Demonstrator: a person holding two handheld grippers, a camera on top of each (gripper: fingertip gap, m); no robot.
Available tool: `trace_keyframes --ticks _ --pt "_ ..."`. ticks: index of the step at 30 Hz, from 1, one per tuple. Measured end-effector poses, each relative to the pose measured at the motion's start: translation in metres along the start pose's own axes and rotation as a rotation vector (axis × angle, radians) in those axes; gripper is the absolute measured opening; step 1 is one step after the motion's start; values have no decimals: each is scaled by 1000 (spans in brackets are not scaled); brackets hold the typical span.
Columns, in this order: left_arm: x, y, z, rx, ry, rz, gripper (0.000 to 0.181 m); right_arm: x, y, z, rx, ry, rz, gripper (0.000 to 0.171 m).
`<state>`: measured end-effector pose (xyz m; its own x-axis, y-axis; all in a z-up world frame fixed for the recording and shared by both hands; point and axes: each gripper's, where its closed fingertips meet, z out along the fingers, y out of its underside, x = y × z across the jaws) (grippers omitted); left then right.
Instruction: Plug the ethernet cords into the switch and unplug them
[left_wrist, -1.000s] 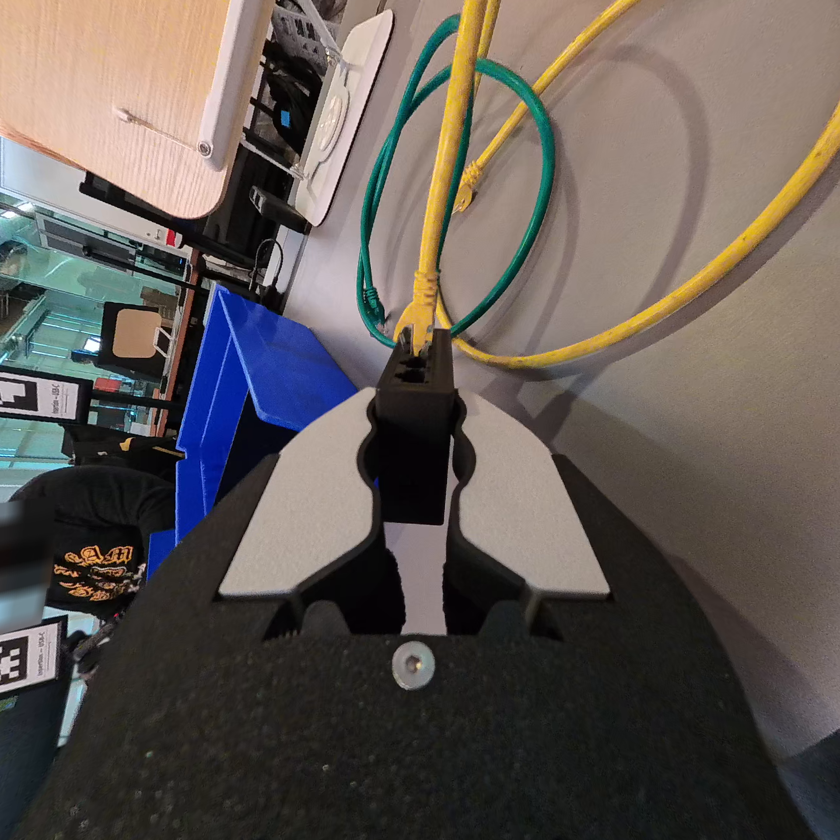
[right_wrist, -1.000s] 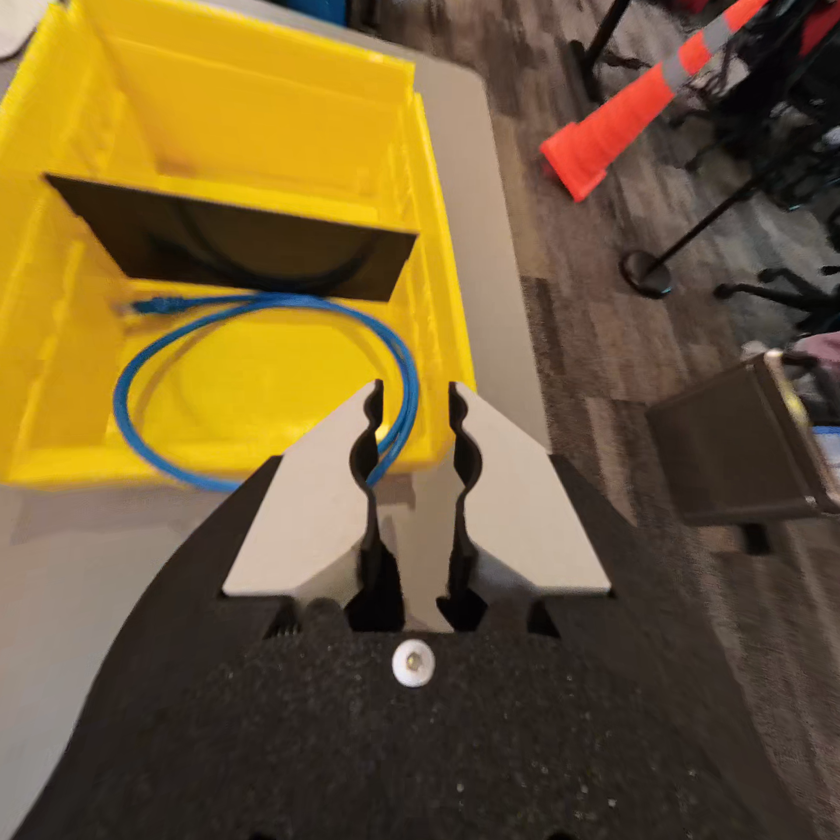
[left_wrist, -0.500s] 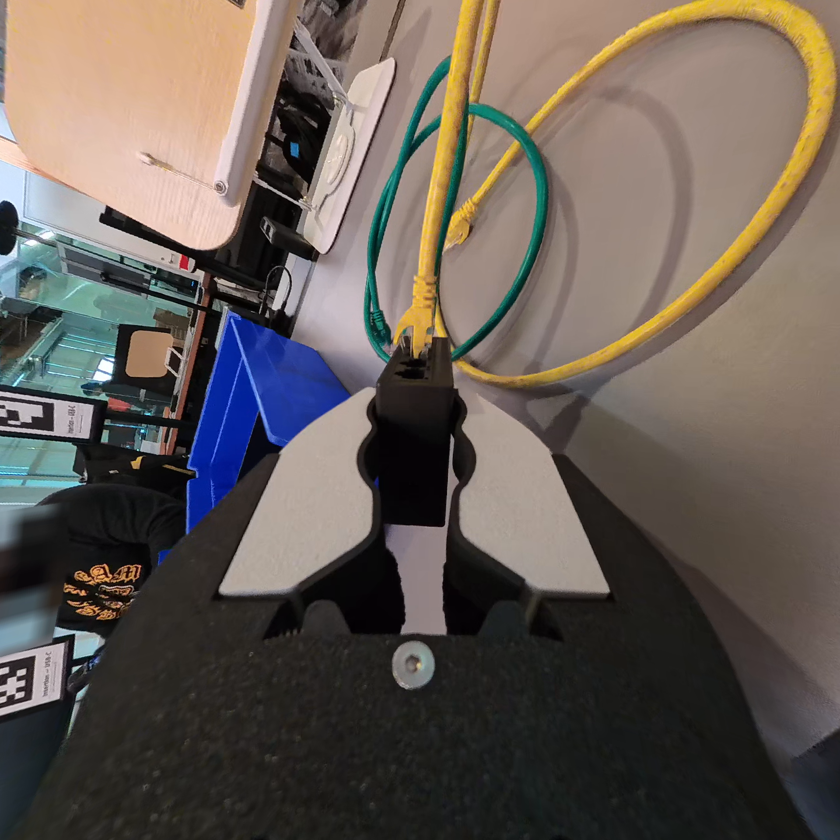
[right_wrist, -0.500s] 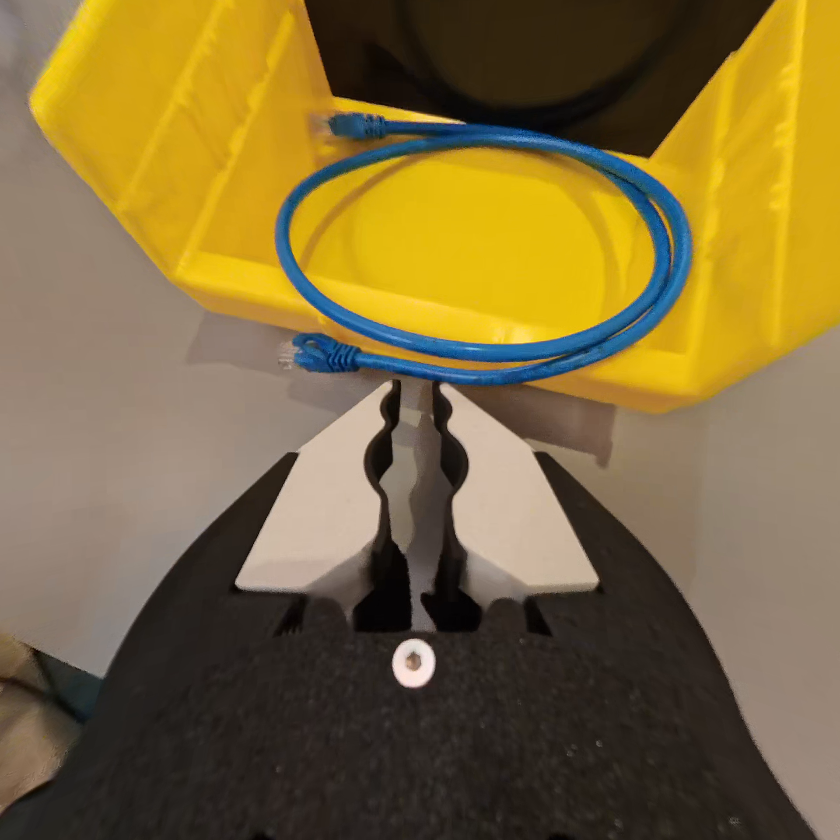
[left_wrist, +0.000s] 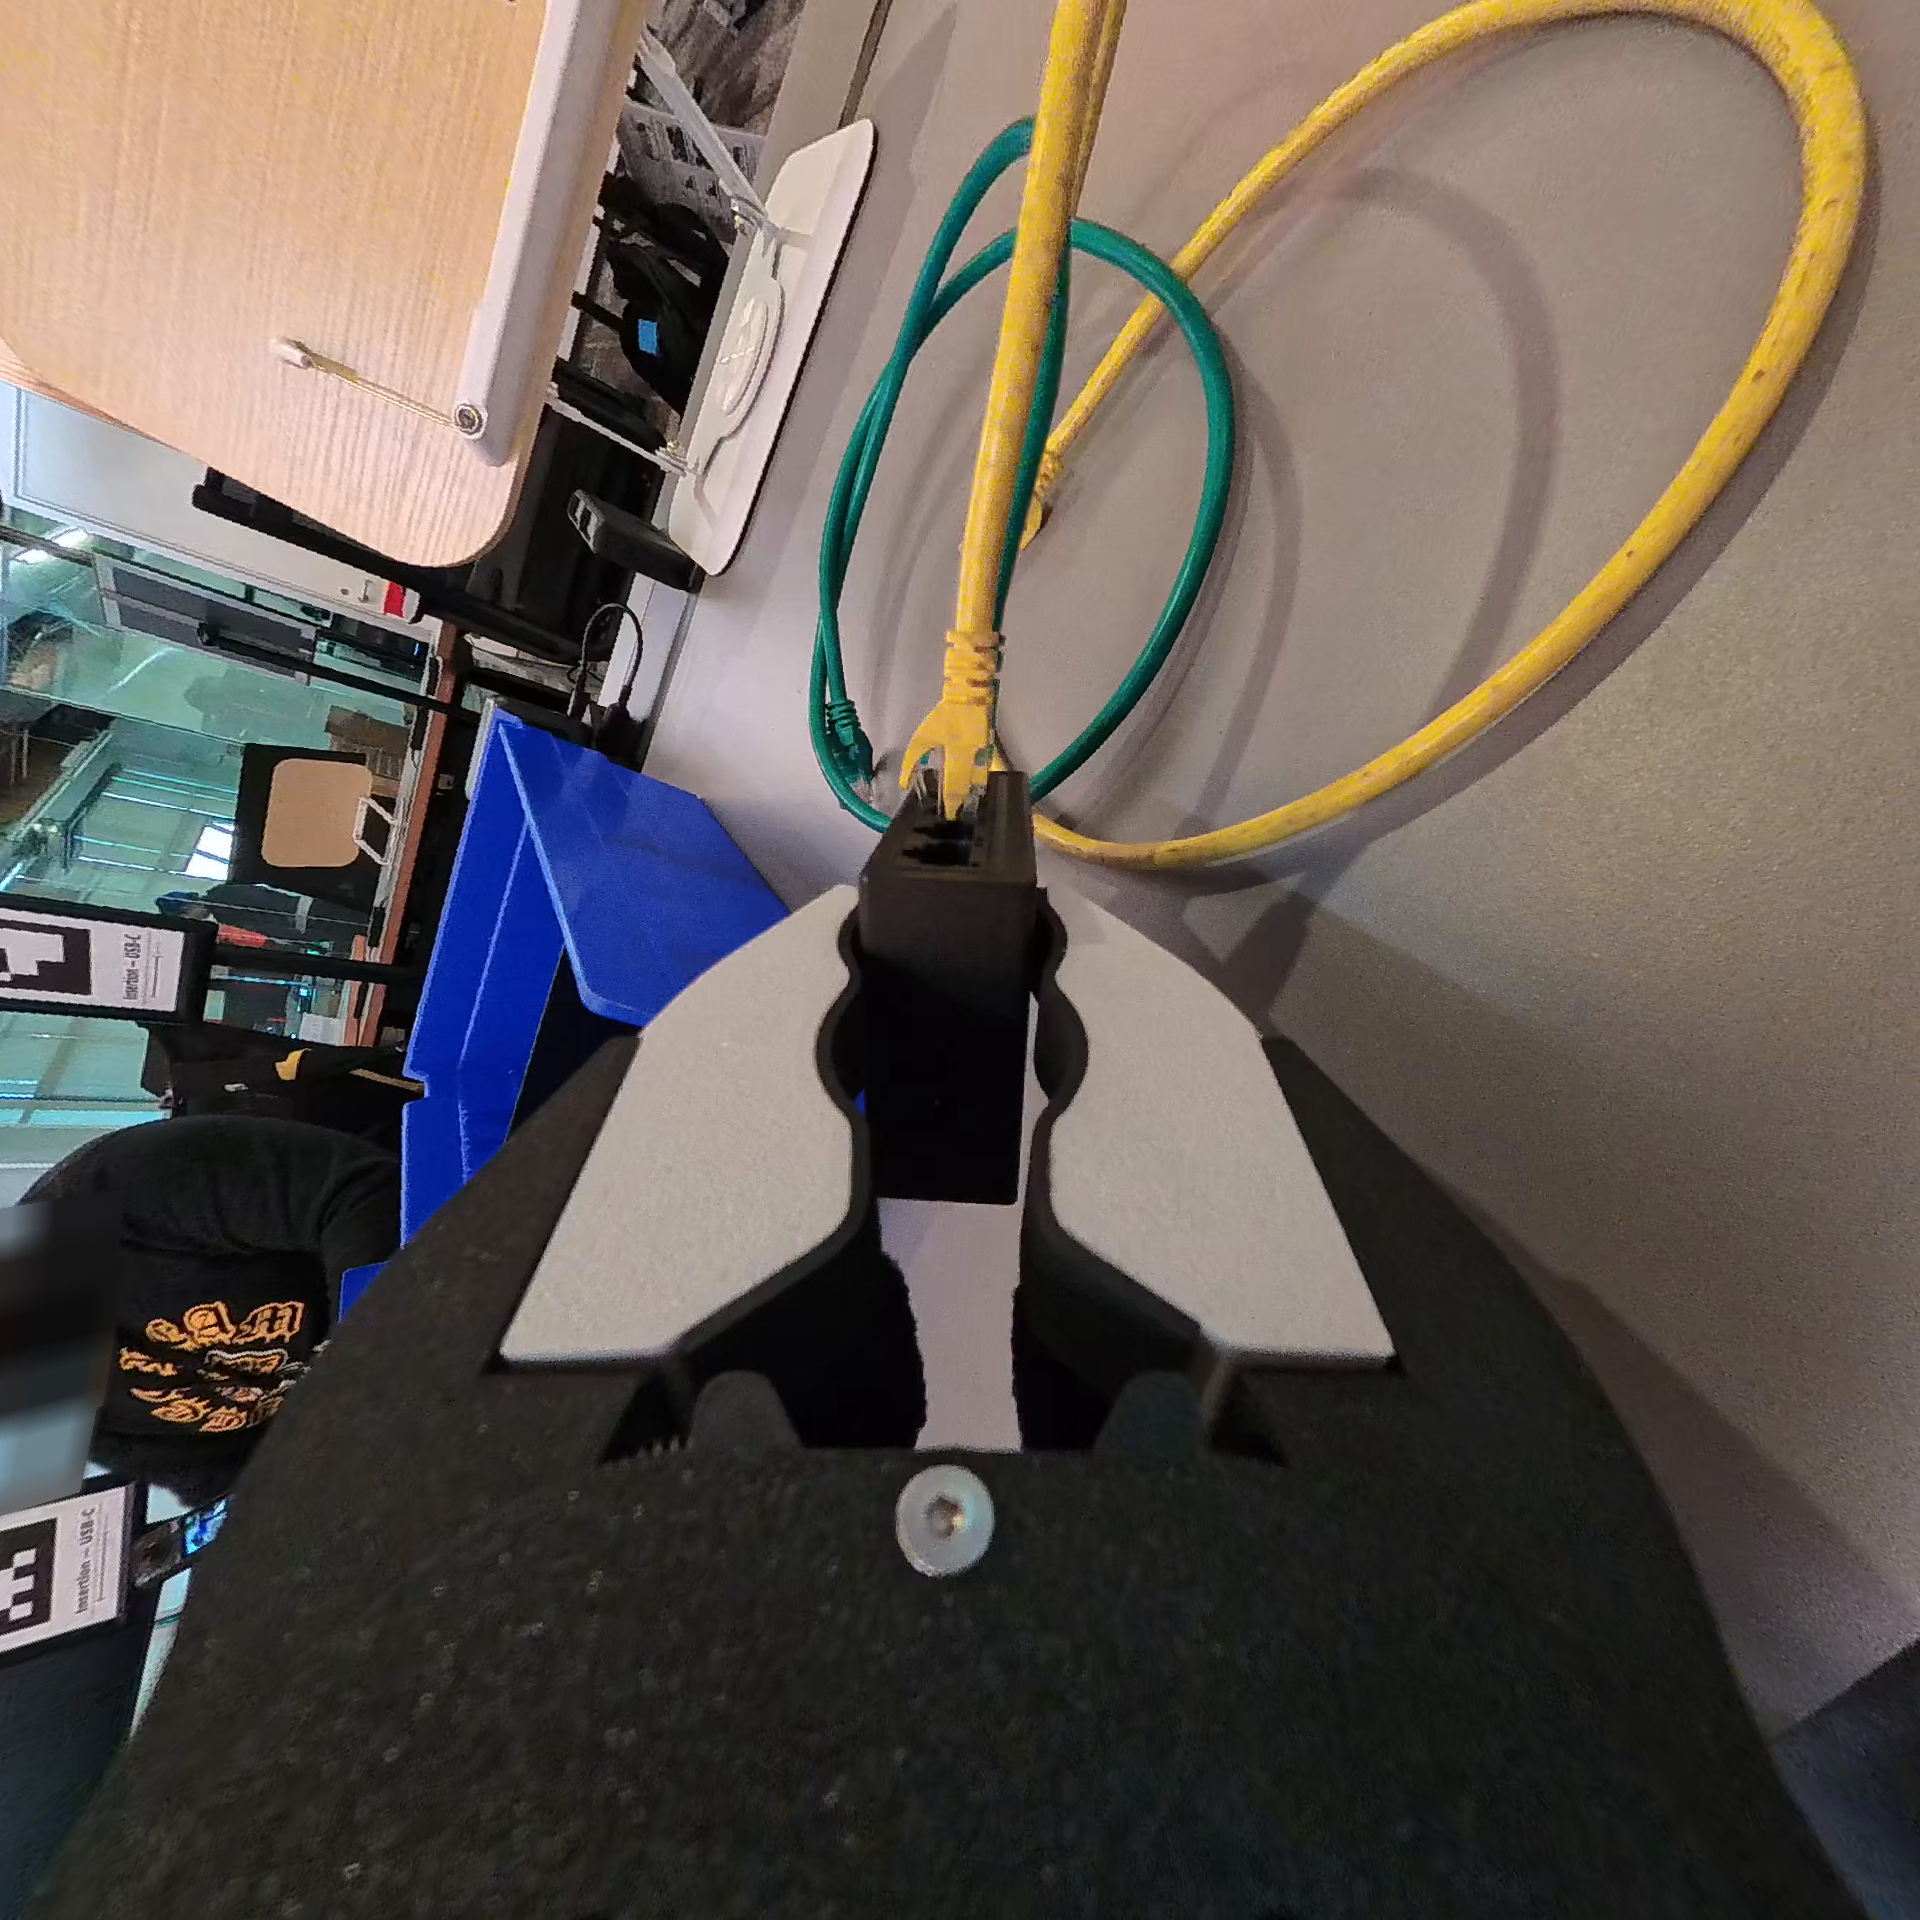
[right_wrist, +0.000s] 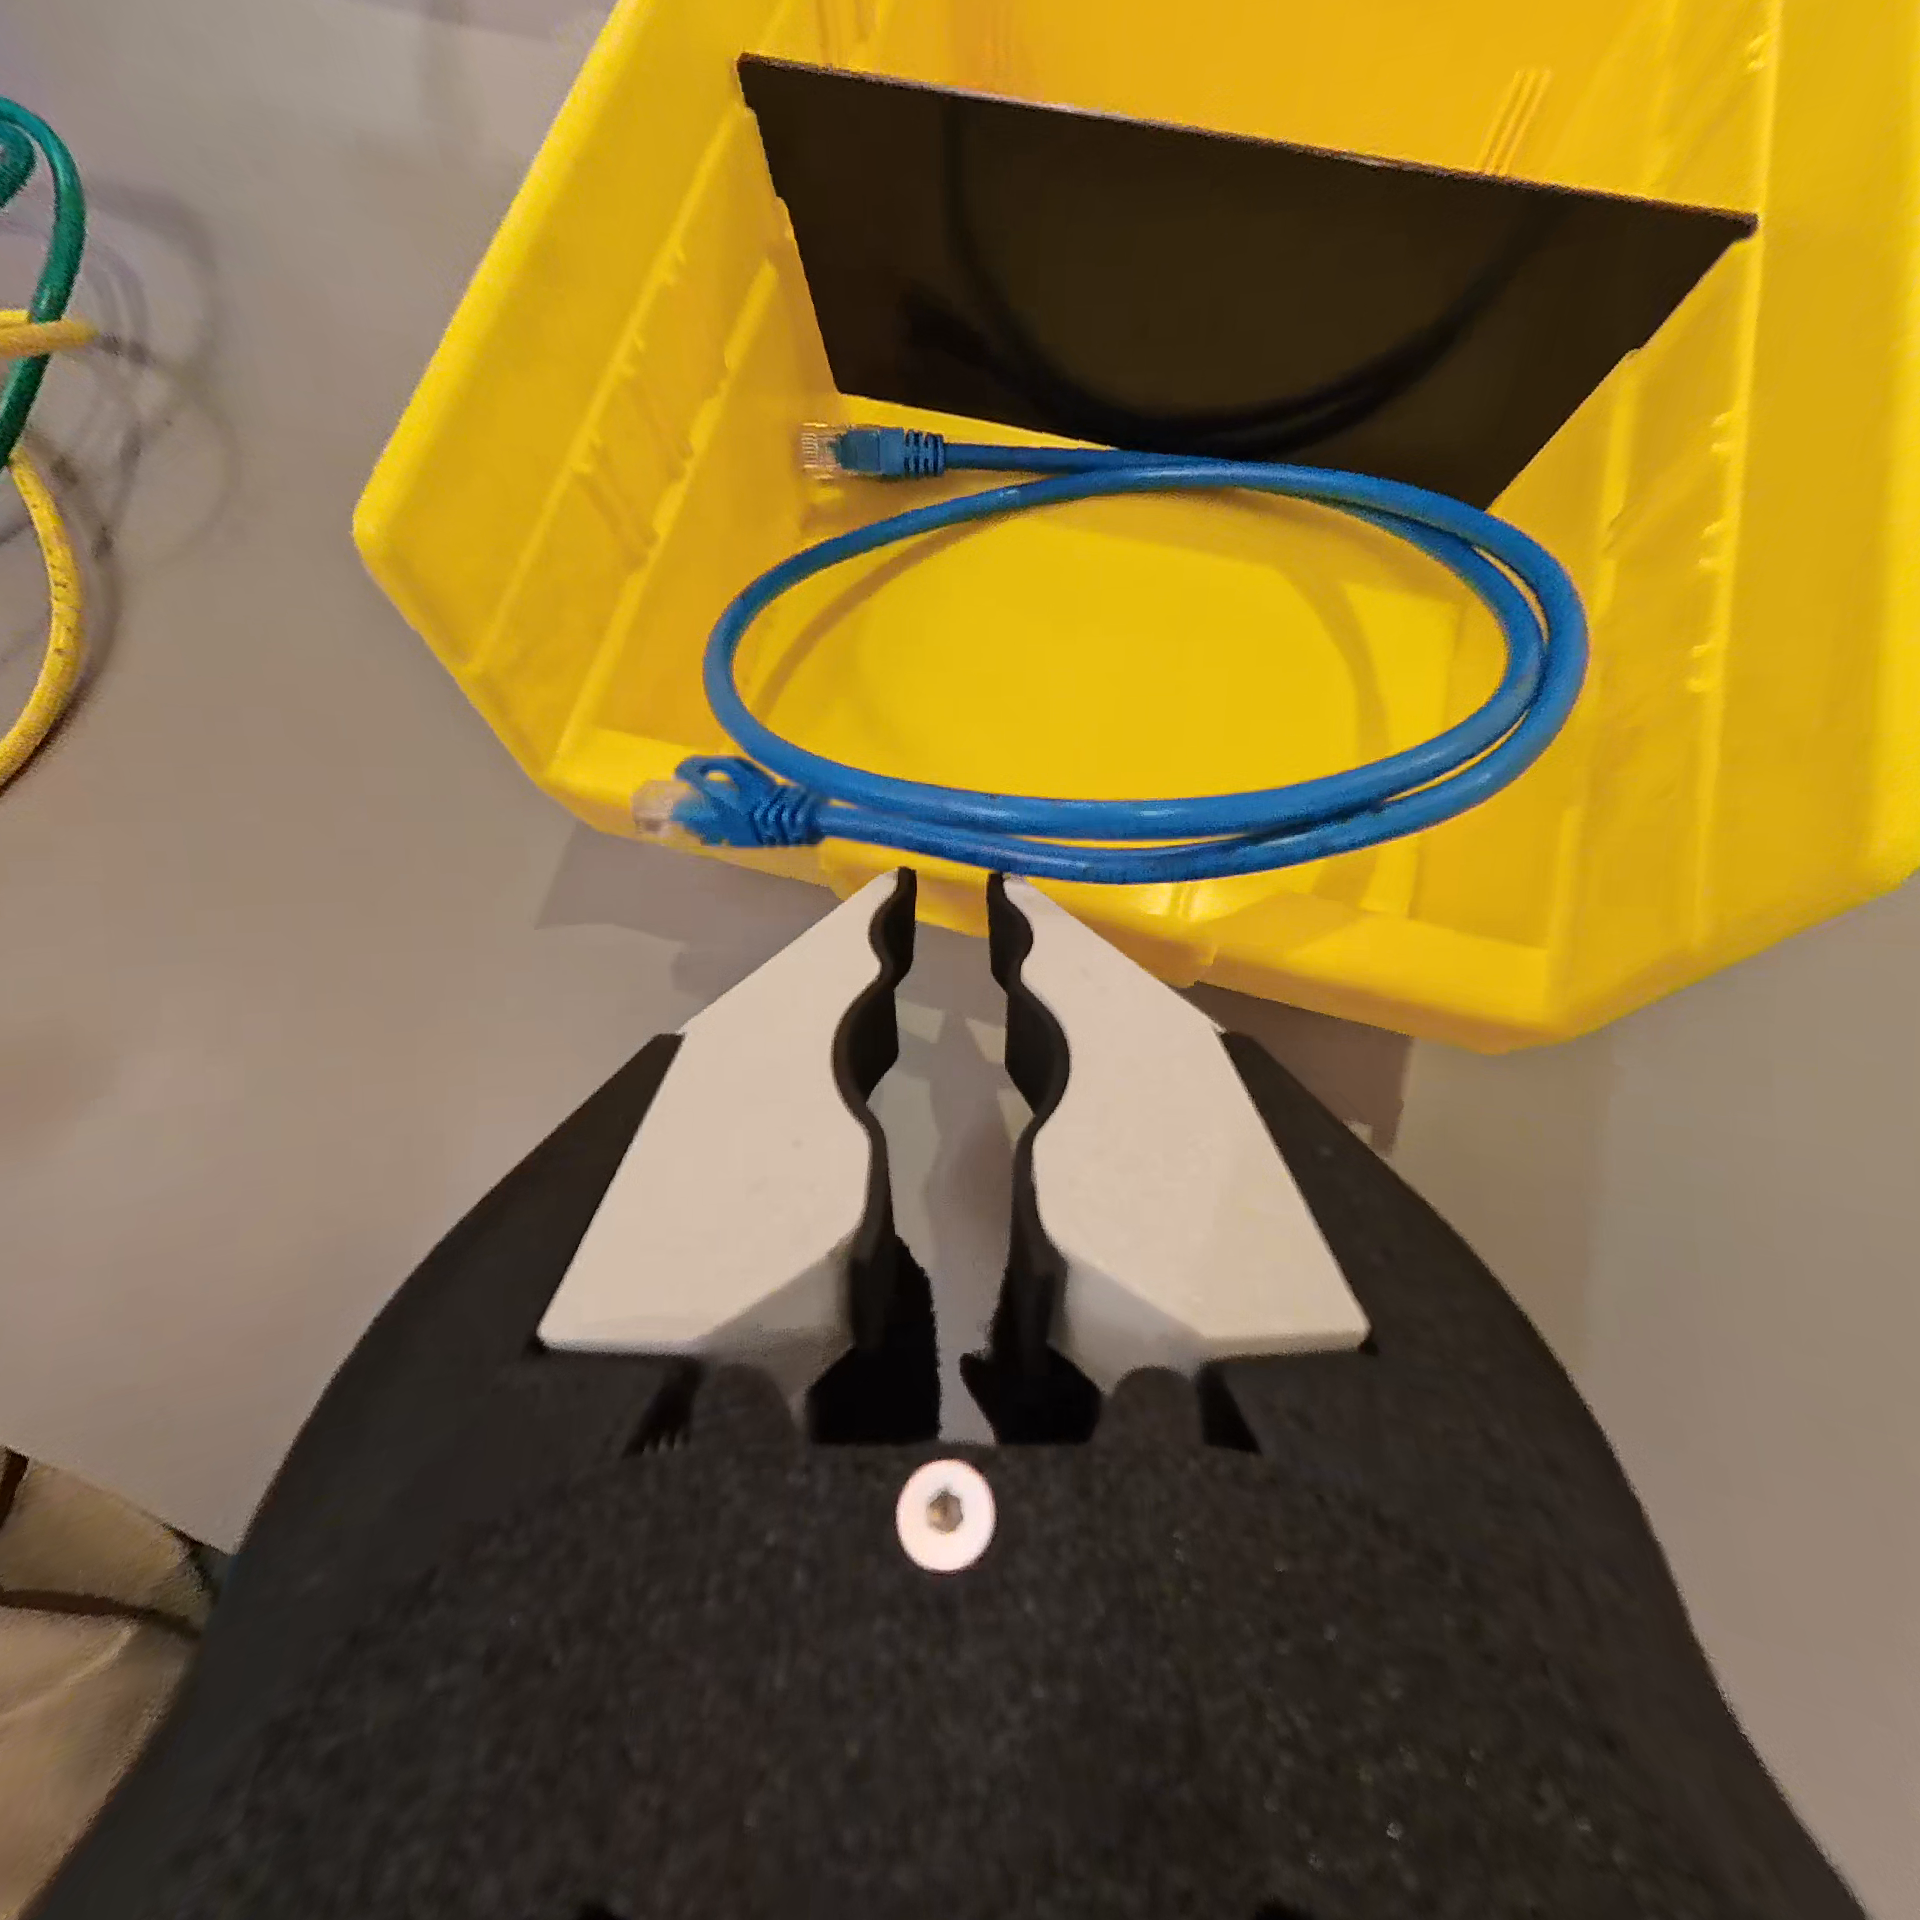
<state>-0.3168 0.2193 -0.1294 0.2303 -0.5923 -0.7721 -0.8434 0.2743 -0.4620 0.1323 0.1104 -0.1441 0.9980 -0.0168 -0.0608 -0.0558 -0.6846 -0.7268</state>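
My left gripper is shut on a black switch and holds it above the grey table. A yellow ethernet cord is plugged into the switch's far port; its long loop lies on the table. A green cord lies coiled behind it. My right gripper is open and empty, just short of a yellow bin. A coiled blue cord lies in the bin, one plug over the front rim just ahead of my fingertips, the other plug farther in.
A black divider stands across the yellow bin, with a black cord behind it. A blue bin sits left of the switch. A white pad lies at the table's far edge. A person in black is at the left. The grippers' ends are close to 45 centimetres from one another.
My right gripper swung from the bin's right side to face its front and came close to the blue cord's near plug, its jaws a little narrower. My left gripper shifted slightly with the switch.
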Motion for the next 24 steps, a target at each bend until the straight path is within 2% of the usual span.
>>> trace_keyframes --ticks 12,14,19,24 --pt "4 1 2 -4 18 1 27 -12 -9 7 -177 -38 24 16" --pt "4 1 2 -4 18 4 27 -18 -10 11 -215 -98 75 15" --pt "2 1 1 -3 12 1 27 -47 -14 9 -293 -376 270 23" --pt "2 1 1 -2 9 2 27 -52 -4 4 -304 -395 252 23"
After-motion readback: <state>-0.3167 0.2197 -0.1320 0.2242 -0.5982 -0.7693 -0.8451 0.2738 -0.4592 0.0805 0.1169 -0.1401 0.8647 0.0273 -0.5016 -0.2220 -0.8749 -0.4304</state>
